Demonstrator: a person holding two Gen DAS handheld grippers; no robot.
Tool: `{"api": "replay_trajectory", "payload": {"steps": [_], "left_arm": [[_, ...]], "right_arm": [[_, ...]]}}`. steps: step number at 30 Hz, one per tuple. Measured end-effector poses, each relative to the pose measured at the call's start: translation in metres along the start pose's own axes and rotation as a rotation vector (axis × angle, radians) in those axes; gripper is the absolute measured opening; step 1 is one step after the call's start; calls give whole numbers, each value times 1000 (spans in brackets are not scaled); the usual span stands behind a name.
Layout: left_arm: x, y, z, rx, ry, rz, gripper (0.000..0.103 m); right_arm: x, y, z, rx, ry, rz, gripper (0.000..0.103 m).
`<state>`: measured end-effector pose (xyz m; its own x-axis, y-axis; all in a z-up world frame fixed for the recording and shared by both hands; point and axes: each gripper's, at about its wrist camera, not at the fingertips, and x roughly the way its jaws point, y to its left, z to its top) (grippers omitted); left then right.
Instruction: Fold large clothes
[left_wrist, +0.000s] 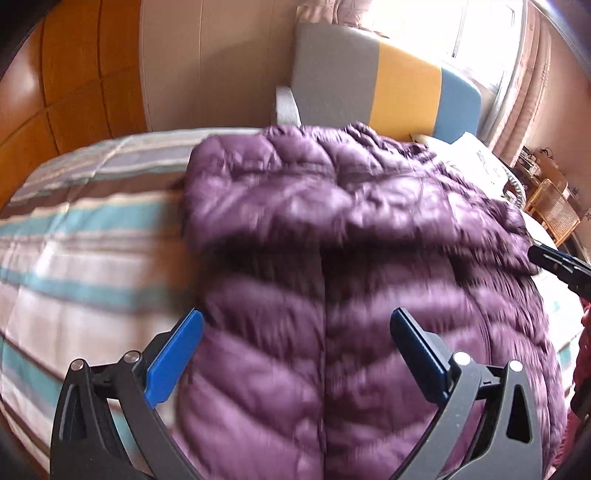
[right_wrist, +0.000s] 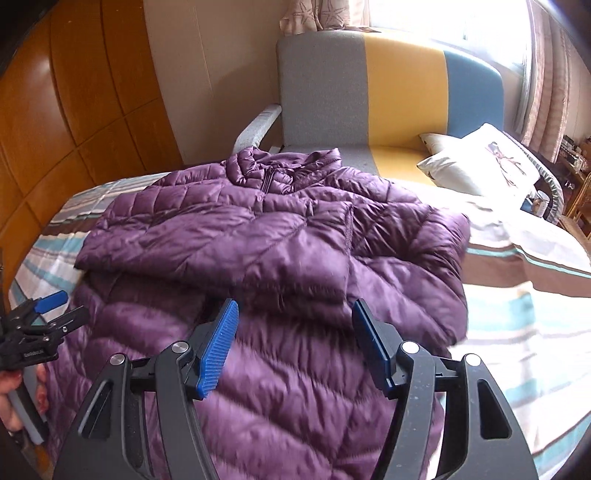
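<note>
Purple quilted down jacket (right_wrist: 280, 236) lies spread on a bed with a striped cover (right_wrist: 517, 295): teal, brown and white bands. Collar and zip end point toward the far side, near a sofa. Both sleeves are folded in across the chest; the one on the right of the right wrist view crosses over the front and ends near the middle. The hem end sits nearest the cameras.

Left gripper (left_wrist: 295, 332): jaws spread wide, blue pads (left_wrist: 173, 358) on either side of the jacket's lower body, nothing pinched between them. Whether the pads touch the fabric cannot be told; that view is motion-blurred. In the right wrist view the same gripper (right_wrist: 55, 306) shows at the left edge beside the jacket's side, with a hand (right_wrist: 14, 391) on its handle.

Right gripper (right_wrist: 293, 339): jaws parted, less wide than the left, hanging over the lower half of the jacket. No cloth is held between them. Its tip (left_wrist: 554, 262) shows at the right edge of the left wrist view, by the jacket's border.

Beyond the bed: sofa (right_wrist: 399, 85) in grey, yellow and blue panels, white printed pillow (right_wrist: 487, 162), orange wood wall panels (right_wrist: 74, 92), curtained window (right_wrist: 546, 74).
</note>
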<state>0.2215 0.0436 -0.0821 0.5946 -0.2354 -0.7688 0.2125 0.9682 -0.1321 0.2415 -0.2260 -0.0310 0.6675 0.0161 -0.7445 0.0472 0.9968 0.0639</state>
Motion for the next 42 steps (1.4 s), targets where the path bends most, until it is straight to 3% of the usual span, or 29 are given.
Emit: {"api": "replay_trajectory", "payload": {"steps": [9,15,18,23,27,30,33,36,42], "left_arm": [[-42,10,-53,88,-25,121,100],[-74,32,-87,113,-38,72,99],[-88,40,-104,137,-43,79,99],[-110,57,-128,96,-27,30,98],[-113,57,-145,97,1,-27,86],[-107,48,-150,143,19,-29,79],[-104,43,-151,145,22,-41,78],[-102,43,-155,126,36,-69,78],[-100,43,-157,103,40,-70,78]], "right_arm": [[-50,-16,-56,-41,13,-22,64],[-87,-45,-107,13,53,12,64],[-104,-51,-130,-8,70,-14,64],[-130,-60,-165,-4,115,-11,64],[-135,-62,-190,2,158,11,64],[-130,-60,-201,8,174,16,64],[-123,-57,-207,22,190,38,63],[-116,-53,-211,22,214,57,56],[-112,-56,-214,46,232,69,56]]}}
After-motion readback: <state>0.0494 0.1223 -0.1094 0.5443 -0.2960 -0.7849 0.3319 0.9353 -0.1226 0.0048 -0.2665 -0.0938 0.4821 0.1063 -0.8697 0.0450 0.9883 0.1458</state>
